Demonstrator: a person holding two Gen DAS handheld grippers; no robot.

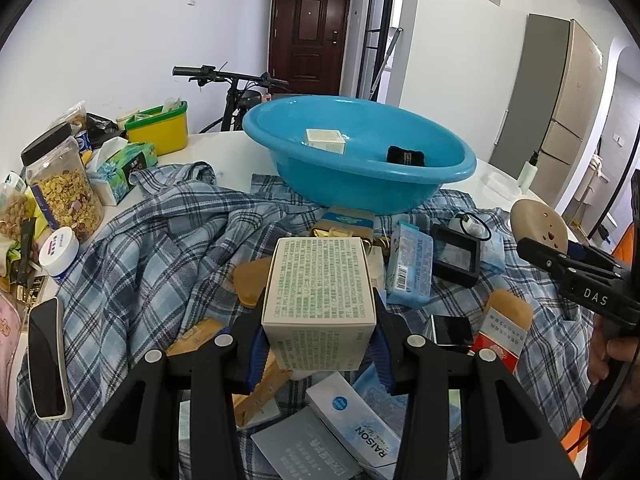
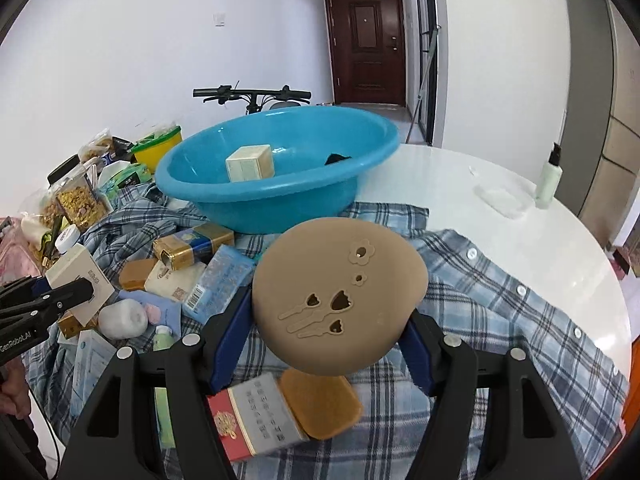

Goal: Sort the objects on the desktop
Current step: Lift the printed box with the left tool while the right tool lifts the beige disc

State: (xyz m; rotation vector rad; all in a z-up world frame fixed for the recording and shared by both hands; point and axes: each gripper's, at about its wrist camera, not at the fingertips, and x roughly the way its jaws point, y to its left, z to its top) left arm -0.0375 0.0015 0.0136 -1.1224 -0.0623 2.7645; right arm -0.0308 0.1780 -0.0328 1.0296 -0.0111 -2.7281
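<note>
Two grippers are loaded above the plaid-cloth clutter. Left gripper (image 1: 318,344) is clamped on a white printed cardboard box (image 1: 320,280), long axis pointed toward the blue plastic basin (image 1: 460,168). Right gripper (image 2: 326,344) is clenched on a tan oval flower-cutout pad (image 2: 336,292), long axis tilted across the jaws.

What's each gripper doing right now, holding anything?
Left gripper: closed on the white carton with green print, lifted above the pile.
Right gripper: closed on the tan oval pad with flower cutouts, held above the plaid shirt.
</note>
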